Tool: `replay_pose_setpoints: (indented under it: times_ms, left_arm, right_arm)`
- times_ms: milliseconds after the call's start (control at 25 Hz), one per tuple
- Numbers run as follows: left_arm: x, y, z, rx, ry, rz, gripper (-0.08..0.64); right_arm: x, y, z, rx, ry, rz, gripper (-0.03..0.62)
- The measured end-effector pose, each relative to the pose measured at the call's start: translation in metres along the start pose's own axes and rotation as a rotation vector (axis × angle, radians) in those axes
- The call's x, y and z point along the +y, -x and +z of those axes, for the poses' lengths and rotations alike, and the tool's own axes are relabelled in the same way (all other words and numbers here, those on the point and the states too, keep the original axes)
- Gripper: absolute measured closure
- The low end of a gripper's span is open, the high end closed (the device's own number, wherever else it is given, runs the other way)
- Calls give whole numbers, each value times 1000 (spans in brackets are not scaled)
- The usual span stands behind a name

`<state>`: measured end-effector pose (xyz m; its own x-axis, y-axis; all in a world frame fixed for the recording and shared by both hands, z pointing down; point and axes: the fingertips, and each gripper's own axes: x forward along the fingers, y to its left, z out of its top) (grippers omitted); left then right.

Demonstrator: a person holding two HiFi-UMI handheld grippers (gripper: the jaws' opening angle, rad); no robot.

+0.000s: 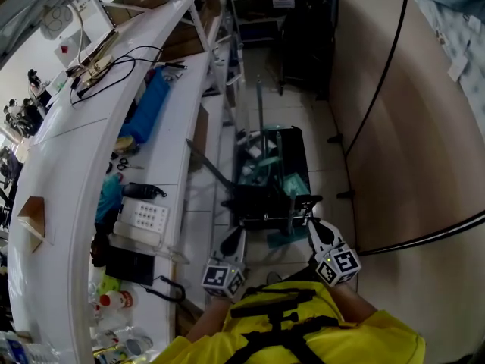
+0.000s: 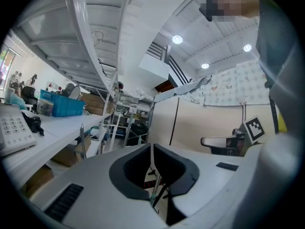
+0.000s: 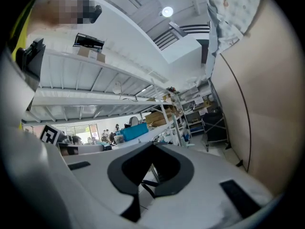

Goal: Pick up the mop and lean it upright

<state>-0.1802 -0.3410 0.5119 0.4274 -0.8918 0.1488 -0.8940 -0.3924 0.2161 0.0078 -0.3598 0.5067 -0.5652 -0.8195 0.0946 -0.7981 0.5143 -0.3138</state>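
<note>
In the head view a dark frame (image 1: 267,202) with teal-green cloth (image 1: 292,182) lies on the tiled floor ahead of me. A slim grey handle (image 1: 208,165) slants away from it to the upper left, so I take this for the mop. My left gripper (image 1: 236,230) hovers at its near left edge. My right gripper (image 1: 311,220) hovers at its near right edge, beside a thin upright rod (image 1: 291,212). The left gripper (image 2: 152,149) has its jaws together, and so does the right gripper (image 3: 152,154). I see nothing held in either.
A long white workbench (image 1: 68,165) runs along the left, carrying a blue roll (image 1: 148,108), cables, a white keypad phone (image 1: 142,218) and bottles. A beige partition wall (image 1: 409,127) with a black cable closes the right. Shelving and a dark chair (image 1: 303,44) stand at the far end of the aisle.
</note>
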Motion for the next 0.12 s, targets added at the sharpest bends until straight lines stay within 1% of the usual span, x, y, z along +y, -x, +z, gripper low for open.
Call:
replay_pose_setpoints:
  times_ms: [120]
  left_arm:
    - [0,1,0,13,-6,10,535]
  right_arm:
    - [3,-4,2,4,-12,5,589]
